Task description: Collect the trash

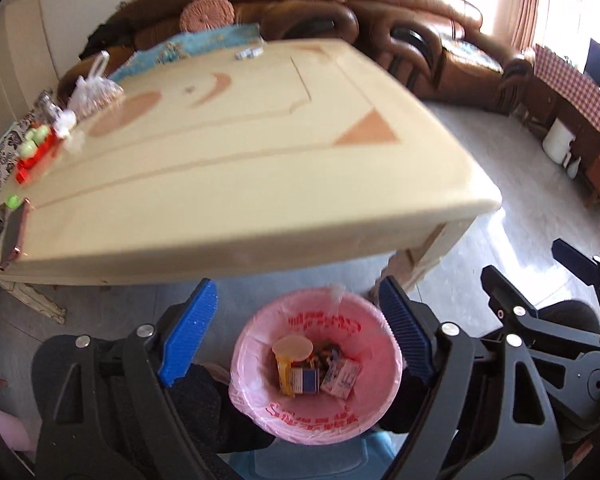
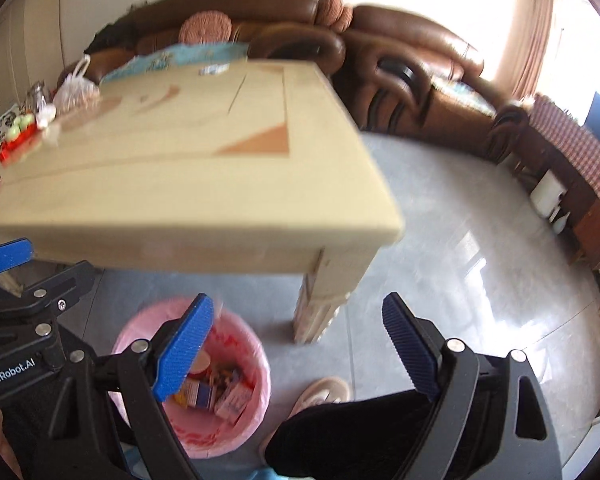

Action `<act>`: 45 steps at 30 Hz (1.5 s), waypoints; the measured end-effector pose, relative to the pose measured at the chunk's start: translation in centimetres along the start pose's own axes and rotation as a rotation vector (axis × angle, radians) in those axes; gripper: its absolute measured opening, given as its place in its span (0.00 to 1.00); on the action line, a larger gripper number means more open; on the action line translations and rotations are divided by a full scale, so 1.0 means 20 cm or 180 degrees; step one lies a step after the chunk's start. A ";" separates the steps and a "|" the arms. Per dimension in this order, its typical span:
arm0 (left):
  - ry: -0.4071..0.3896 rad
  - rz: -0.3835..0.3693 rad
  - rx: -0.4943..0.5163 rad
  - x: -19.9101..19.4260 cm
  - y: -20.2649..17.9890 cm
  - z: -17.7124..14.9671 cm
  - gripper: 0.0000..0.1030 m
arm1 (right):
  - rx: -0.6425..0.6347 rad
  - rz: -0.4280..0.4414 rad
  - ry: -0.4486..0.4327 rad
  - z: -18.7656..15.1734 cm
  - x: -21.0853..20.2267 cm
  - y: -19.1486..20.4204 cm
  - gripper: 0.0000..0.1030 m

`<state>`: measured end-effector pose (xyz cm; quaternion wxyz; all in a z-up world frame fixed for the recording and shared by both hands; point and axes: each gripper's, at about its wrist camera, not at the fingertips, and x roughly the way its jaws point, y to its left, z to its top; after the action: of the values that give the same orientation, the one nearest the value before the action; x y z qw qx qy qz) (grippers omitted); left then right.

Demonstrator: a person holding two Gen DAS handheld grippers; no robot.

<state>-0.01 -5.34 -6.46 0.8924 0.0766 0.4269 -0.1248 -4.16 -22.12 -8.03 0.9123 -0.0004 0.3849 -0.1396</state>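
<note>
**Both claws empty above the lined bin**

Nearest, the left gripper (image 1: 296,336) is held with its blue pads spread wide, and nothing is pinched between them; the pink-lined trash bin (image 1: 256,336) is framed in the gap below, untouched. The right gripper (image 2: 300,344) is likewise spread wide and empty, with the bin (image 2: 256,364) seen past its left pad and grey floor (image 2: 440,208) between the fingers. The bin is placed on the floor just in front of the table leg (image 2: 320,308), presumably so that litter can be dropped straight down from the table edge. Inside it a yellow cup (image 1: 290,354) and small cartons (image 1: 340,376) are already gathered. Beyond, on the cream table (image 1: 260,184), a phone (image 1: 14,236), red and green items (image 1: 34,150), a knotted plastic bag (image 1: 94,92) and a small packet (image 1: 249,53) at the far edge are left; which of these count as trash cannot be told. Farthest, a brown sofa (image 1: 412,4) is seen.
</note>
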 end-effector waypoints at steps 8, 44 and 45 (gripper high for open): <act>-0.0770 0.0215 -0.0097 -0.47 0.00 0.11 0.89 | 0.0180 -0.0105 -0.0660 0.17 -0.46 -0.10 0.91; -0.1248 0.0333 -0.0460 -0.93 0.12 0.11 0.94 | 0.0175 -0.0315 -0.1344 0.27 -1.13 -0.02 0.93; -0.1242 0.0338 -0.0453 -0.93 0.12 0.11 0.94 | 0.0178 -0.0312 -0.1346 0.27 -1.13 -0.02 0.93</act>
<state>-8.94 -0.73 9.44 0.9666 0.0103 0.2491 -0.0596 -15.52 -17.31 11.64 0.9645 -0.0231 0.1805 -0.1912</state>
